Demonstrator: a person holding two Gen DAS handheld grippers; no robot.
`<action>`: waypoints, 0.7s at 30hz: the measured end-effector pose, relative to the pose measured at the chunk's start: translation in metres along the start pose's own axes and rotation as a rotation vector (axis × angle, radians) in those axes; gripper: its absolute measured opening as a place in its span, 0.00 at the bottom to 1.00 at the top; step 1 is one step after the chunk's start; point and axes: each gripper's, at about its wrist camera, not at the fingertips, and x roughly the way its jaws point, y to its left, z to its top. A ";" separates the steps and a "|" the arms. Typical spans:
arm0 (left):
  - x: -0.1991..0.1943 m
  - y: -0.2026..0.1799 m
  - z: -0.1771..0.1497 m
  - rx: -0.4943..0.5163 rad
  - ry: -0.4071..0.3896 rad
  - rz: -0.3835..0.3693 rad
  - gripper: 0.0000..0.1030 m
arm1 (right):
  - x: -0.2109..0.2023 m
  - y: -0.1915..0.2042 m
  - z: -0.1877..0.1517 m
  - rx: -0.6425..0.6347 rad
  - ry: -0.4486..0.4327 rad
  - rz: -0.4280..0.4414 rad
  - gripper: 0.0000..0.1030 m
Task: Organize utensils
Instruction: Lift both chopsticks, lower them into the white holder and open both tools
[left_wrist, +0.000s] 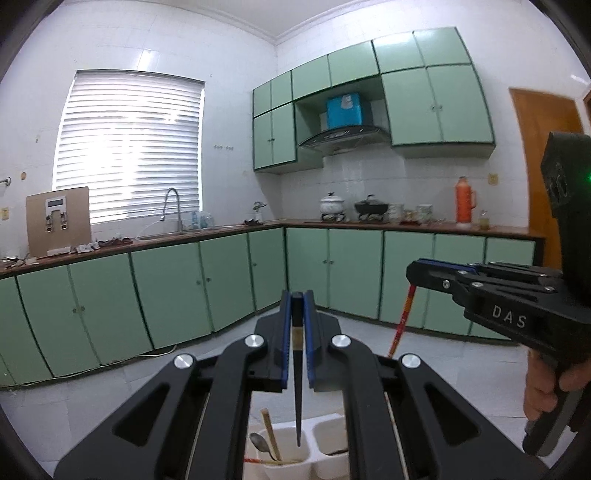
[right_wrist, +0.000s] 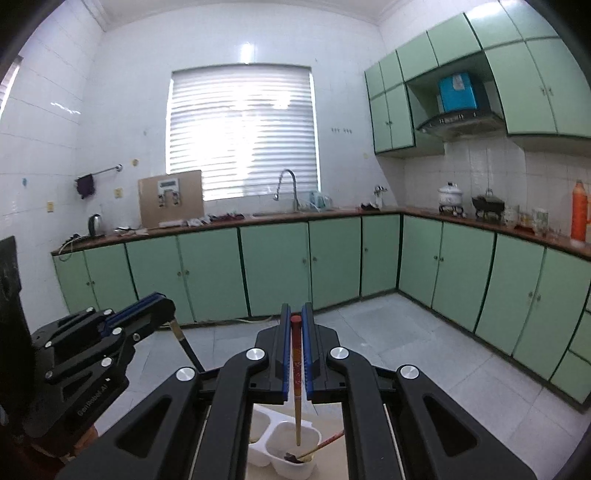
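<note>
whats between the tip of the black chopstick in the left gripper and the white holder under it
Nothing: in the left wrist view the black chopstick hangs with bare air between its tip and the white holder.

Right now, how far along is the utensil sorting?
Partly done. Already in the white holder: a spoon and a wooden chopstick in one cup, and a dark utensil with a red chopstick leaning at the rim in the other. In hand: the left gripper is shut on a black chopstick, the right gripper on a red-topped chopstick, both hanging above the cups. Left: drop both in.
</note>
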 end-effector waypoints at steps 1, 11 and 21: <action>0.008 -0.001 -0.006 0.003 0.011 0.007 0.06 | 0.009 -0.003 -0.007 0.007 0.014 -0.005 0.06; 0.056 0.028 -0.056 -0.047 0.183 0.022 0.06 | 0.048 -0.014 -0.057 0.030 0.118 0.002 0.06; 0.047 0.041 -0.068 -0.044 0.199 0.027 0.28 | 0.040 -0.014 -0.070 0.035 0.157 0.000 0.11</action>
